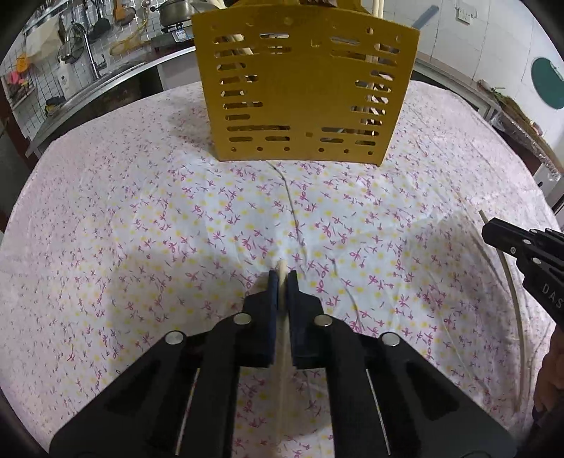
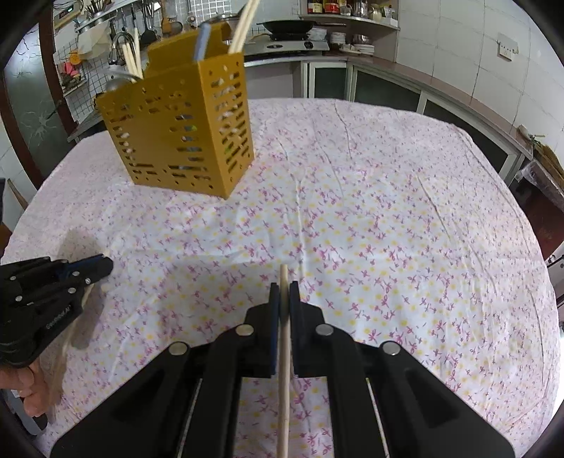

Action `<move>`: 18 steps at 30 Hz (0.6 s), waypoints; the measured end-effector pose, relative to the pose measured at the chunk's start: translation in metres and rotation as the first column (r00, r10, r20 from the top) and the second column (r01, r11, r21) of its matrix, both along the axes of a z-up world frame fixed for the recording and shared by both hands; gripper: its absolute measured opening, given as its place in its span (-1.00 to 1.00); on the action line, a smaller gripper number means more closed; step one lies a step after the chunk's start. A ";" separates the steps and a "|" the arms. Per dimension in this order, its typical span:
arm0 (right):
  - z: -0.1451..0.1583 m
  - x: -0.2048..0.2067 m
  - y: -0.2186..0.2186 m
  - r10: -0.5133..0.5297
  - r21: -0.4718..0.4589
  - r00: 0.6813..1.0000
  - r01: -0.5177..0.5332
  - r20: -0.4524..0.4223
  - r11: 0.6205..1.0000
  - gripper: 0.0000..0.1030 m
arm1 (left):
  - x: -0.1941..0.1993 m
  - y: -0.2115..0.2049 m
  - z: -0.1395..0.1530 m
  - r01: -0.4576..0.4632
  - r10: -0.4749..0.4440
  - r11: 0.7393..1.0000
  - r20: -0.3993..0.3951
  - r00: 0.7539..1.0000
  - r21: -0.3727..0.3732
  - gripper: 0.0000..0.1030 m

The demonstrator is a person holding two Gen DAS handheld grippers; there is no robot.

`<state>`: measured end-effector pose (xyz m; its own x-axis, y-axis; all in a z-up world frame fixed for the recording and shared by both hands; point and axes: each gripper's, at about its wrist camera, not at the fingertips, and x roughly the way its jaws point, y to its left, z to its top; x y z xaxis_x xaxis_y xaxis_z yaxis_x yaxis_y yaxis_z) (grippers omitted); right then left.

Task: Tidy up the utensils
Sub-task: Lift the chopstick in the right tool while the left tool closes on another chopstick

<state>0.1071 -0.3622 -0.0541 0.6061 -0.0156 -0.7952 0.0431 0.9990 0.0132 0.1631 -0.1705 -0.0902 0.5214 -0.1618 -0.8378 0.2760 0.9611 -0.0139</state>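
A yellow perforated utensil holder (image 1: 303, 91) stands at the far side of the table; in the right wrist view (image 2: 179, 130) it holds several chopsticks and a blue-handled utensil. My left gripper (image 1: 282, 278) is shut on a pale chopstick (image 1: 282, 338) that runs back between its fingers. My right gripper (image 2: 284, 290) is shut on a wooden chopstick (image 2: 284, 370), its tip poking just past the fingertips. Each gripper shows in the other's view: the right one (image 1: 493, 230) at the right edge, the left one (image 2: 102, 266) at the left edge.
The table carries a white cloth (image 2: 387, 229) with pink and yellow flowers. Behind it run a kitchen counter with a sink and tap (image 1: 84, 49), hanging tools, and a stove with a pan (image 2: 287, 26). A hand (image 2: 31, 391) holds the left gripper.
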 end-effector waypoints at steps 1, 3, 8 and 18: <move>0.004 0.000 0.002 0.004 0.000 1.000 -0.004 0.008 1.000 -0.89 | -0.001 0.003 0.003 0.001 -0.001 1.000 0.002 1.000 -0.010 -0.93; 0.011 -0.002 0.005 0.010 0.003 1.000 -0.011 0.019 1.000 -0.89 | -0.001 0.008 0.013 0.004 -0.004 1.000 0.020 1.000 -0.026 -0.93; 0.036 -0.006 0.005 0.017 0.040 0.997 -0.020 0.072 0.999 -0.89 | -0.012 0.023 0.048 0.009 0.000 0.995 0.086 0.996 -0.098 -0.93; 0.091 -0.023 0.011 0.028 0.047 0.980 -0.038 0.198 0.998 -0.89 | -0.026 0.044 0.107 0.017 0.021 0.983 0.202 0.979 -0.185 -0.92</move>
